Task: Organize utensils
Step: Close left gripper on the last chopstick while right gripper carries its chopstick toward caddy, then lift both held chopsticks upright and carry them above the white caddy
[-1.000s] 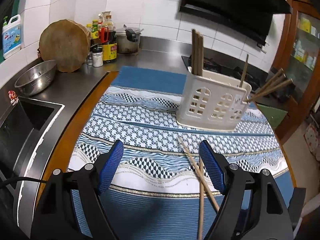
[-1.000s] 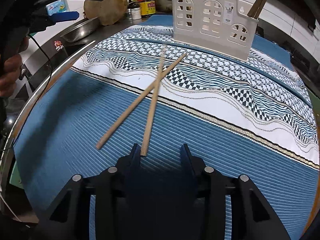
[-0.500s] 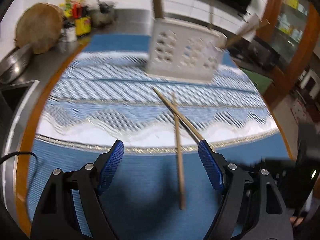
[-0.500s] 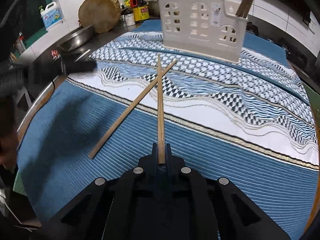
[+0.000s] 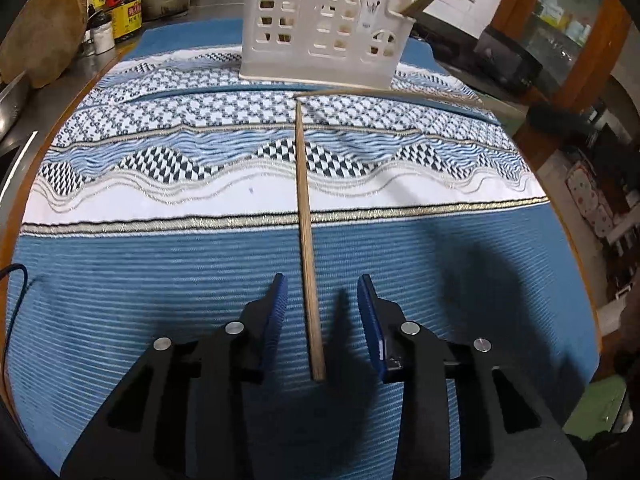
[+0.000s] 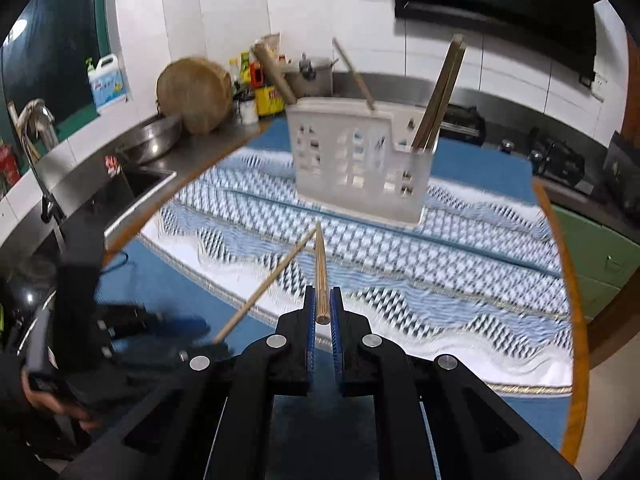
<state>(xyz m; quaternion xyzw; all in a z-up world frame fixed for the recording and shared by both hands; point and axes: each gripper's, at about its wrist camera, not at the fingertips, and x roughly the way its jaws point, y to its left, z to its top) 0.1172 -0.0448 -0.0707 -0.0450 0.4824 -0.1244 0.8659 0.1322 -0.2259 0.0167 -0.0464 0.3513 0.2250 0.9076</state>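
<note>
left tongs (image 5: 322, 300): half-spread, jaws have just been closing; loose chopstick (image 5: 307, 236) lies between the blue pads, not yet pinched, flat on the cloth
right tongs (image 6: 323, 312): pressed together, pinching second chopstick (image 6: 321, 270) by its butt end, lifted off the cloth, tip aimed at the holder
holder (image 5: 324, 28): white plastic caddy with arched cut-outs, stands on the far part of the patterned blue-and-white cloth (image 5: 160, 248) covering the worktop
done: several chopsticks (image 6: 440, 92) already lean in the holder's low right compartment, a few more poke out of the taller compartments
left: two chopsticks outstanding, one in each tongs' reach; judged near the end, as no other loose utensils show on the cloth
next: right one needs carrying to a compartment; left one needs gripping first
risk: flat stick may roll or slip as the pads close
writing: small sticker on the holder front, unreadable; yellow label on dark sauce bottle (image 5: 130, 8), characters too small; white jug (image 6: 106, 84) has a blue label, unreadable
person: hand (image 6: 44, 396) at lower left of the right view, holding the left tool
</note>
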